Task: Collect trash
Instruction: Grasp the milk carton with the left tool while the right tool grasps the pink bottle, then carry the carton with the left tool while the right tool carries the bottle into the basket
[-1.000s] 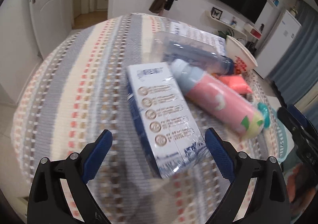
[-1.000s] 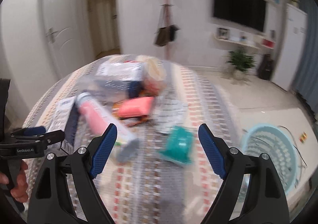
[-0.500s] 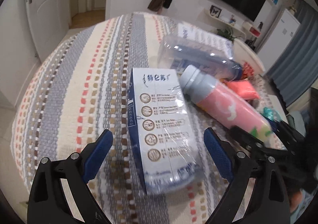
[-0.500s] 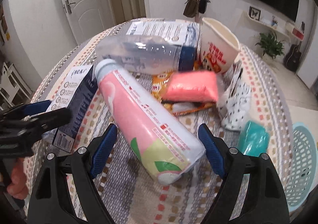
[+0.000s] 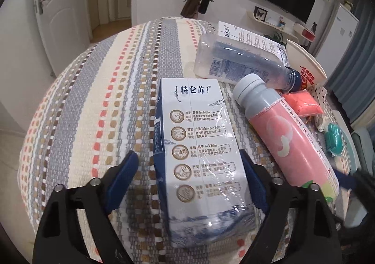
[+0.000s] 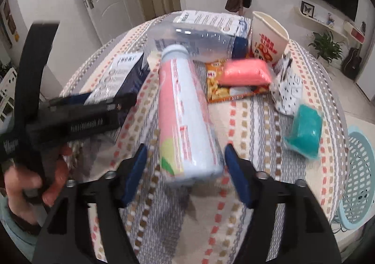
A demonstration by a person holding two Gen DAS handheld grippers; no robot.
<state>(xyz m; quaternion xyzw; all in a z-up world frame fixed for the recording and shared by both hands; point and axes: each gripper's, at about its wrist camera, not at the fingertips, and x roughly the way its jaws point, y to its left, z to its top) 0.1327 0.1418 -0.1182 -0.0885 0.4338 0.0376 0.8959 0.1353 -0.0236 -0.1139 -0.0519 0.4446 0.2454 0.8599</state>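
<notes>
A blue-and-white milk carton (image 5: pixel 199 146) lies on the striped tablecloth (image 5: pixel 93 99). My left gripper (image 5: pixel 189 170) is open, its fingers on either side of the carton's near end. A pink bottle with a grey cap (image 6: pixel 185 114) lies beside the carton and also shows in the left wrist view (image 5: pixel 288 137). My right gripper (image 6: pixel 185 170) is open, its fingers straddling the bottle's base. The left gripper shows from the side in the right wrist view (image 6: pixel 77 116), over the carton (image 6: pixel 121 74).
A clear plastic bottle (image 5: pixel 241 64), a second carton (image 6: pixel 211 22), a paper cup (image 6: pixel 269 39), a pink packet (image 6: pixel 245 71), a snack wrapper (image 6: pixel 218 90), a spotted wrapper (image 6: pixel 288 90) and a teal packet (image 6: pixel 304 130) lie on the table. A light blue basket (image 6: pixel 358 175) stands on the floor at right.
Both grippers have moved forward and down. The left one now straddles the carton; the right one swung from the teal packet to straddle the pink bottle's base.
</notes>
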